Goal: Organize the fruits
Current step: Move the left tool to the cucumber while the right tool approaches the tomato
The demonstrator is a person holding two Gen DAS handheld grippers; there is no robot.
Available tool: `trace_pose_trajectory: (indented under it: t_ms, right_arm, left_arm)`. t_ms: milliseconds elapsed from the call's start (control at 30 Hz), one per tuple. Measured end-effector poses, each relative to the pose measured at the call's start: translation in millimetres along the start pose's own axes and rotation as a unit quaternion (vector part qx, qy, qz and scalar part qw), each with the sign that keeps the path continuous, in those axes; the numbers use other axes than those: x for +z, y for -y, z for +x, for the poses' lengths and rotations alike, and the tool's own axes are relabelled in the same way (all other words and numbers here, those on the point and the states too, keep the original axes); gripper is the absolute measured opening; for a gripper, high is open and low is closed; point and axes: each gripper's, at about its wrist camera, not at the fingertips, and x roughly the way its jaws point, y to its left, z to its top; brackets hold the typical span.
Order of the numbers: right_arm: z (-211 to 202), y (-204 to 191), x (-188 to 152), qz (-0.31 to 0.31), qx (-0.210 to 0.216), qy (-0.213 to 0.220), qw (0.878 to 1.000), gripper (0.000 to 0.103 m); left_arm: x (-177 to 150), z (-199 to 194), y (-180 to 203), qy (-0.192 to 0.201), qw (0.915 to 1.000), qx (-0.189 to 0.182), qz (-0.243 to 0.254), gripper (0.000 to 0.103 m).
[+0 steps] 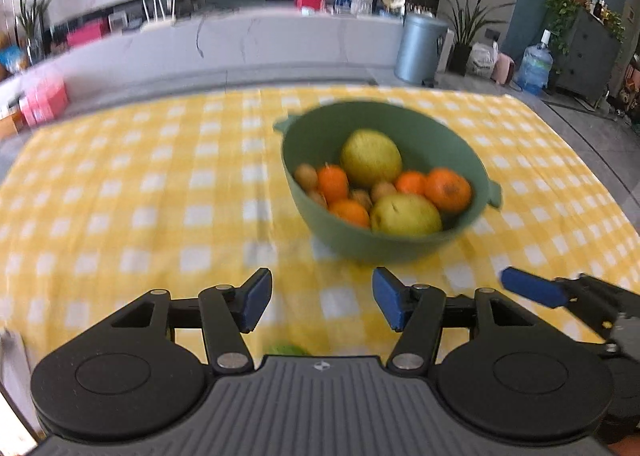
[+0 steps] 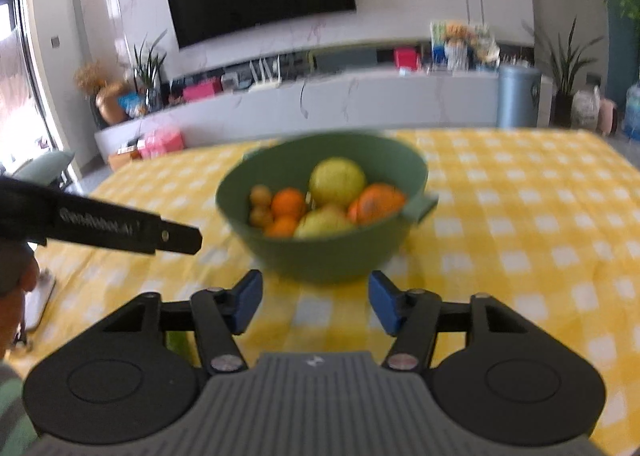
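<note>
Fruits (image 1: 384, 187) fill an upright green bowl (image 1: 420, 135) on the yellow-checked bench (image 1: 140, 183), its two rim handles lying left-to-right. Just short of it, left gripper (image 1: 322, 304) and right gripper (image 2: 316, 302) fingers are spread, gripping nothing.

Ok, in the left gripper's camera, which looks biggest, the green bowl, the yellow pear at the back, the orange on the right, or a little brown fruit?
1. Green bowl, it holds everything else.
2. Yellow pear at the back.
3. Orange on the right, clearly smaller than the pear.
4. Little brown fruit, smallest.
They sit close together, so nearness hardly skews this.
</note>
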Motion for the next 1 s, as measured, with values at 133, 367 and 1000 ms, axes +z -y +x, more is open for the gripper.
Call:
trace_pose_trajectory:
  t_ms: [133,367,1000]
  right_arm:
    - [2,-6,-12,-0.002,0.019,-0.034,0.999,0.046]
    - [4,-21,-36,-0.006,0.052,-0.074,0.996,0.044]
    - [17,-25,-44,0.009,0.086,-0.123,0.989,0.034]
  left_arm:
    - [-14,-1,-1,-0.036,0.9993,0.003,-0.015,0.067]
    - [-36,-10,-9,-0.052,0.9961,0.014,-0.069,0.067]
    - [-54,-12,-2,-0.079,0.9903,0.005,-0.115,0.067]
